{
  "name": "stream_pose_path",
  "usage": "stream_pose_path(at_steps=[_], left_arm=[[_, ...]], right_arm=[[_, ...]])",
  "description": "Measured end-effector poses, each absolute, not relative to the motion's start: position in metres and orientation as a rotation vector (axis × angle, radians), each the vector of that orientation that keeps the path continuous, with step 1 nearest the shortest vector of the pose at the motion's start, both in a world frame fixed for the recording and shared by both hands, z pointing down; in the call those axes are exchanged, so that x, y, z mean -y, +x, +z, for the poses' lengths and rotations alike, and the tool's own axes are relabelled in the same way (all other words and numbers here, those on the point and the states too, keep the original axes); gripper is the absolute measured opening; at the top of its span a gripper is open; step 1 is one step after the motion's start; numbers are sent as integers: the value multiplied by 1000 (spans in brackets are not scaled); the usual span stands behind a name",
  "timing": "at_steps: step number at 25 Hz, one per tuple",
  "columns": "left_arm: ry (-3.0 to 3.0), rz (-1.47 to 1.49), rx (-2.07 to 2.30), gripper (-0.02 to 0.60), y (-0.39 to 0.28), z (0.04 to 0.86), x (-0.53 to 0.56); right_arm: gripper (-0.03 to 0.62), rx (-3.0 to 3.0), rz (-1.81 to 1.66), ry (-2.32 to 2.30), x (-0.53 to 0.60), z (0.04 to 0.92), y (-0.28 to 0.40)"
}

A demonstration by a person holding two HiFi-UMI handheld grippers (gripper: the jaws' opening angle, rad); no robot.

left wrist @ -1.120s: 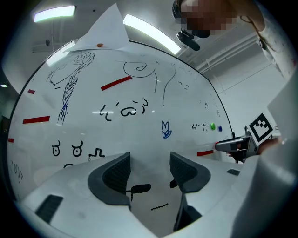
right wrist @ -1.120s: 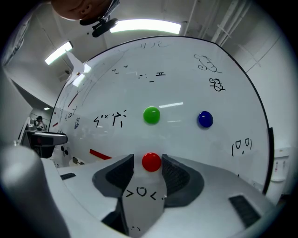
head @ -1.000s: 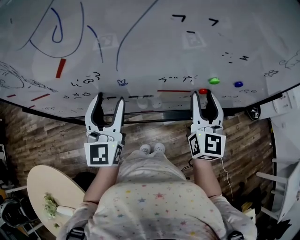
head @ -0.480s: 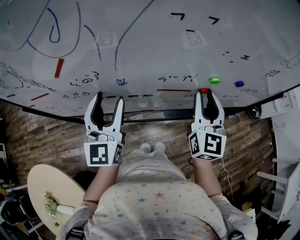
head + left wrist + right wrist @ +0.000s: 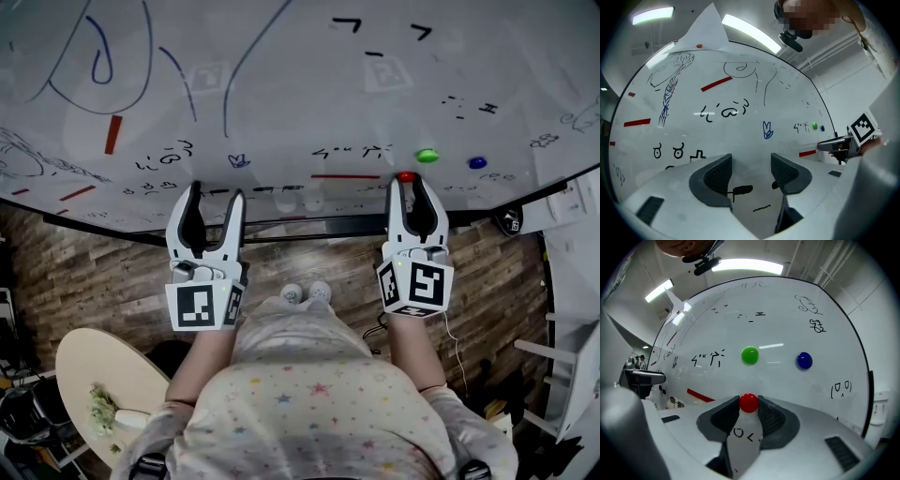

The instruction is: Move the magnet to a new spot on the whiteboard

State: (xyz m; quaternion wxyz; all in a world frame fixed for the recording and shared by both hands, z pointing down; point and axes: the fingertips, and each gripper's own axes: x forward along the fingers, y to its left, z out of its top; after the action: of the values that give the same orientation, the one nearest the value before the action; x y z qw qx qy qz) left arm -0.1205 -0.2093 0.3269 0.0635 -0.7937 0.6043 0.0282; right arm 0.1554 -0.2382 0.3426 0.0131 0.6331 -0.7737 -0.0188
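Since the whiteboard (image 5: 281, 103) stands upright and fills the upper half of the head view, both tools are held level toward its lower edge, with their fingers pointing at the writing surface. The left gripper (image 5: 216, 193), at lower left of the board, hovers with its fingers well apart. Only bare board and a few scribbles show between them, so it seems parked out of the way as the spare hand. The right gripper (image 5: 407, 185), right of centre, has its fingers closed on the red magnet (image 5: 749, 402), and both pads touch its rounded sides at their very tips. Such a tip hold probably keeps the fingers from scraping the board while the magnet is pulled free. The magnet appears to sit against the board near its bottom edge, just below the green magnet (image 5: 750, 355), with the blue magnet (image 5: 804, 360) to the upper right. The grasp looks made and the lift not yet begun.
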Motion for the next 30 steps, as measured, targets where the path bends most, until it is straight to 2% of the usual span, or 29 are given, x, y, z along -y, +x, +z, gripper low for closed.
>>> stream_pose_path(at_steps=[30], left_arm=[[-2461, 128, -1773, 247, -120, 325, 200]], right_arm=[[123, 2394, -90, 1984, 222, 328, 151]])
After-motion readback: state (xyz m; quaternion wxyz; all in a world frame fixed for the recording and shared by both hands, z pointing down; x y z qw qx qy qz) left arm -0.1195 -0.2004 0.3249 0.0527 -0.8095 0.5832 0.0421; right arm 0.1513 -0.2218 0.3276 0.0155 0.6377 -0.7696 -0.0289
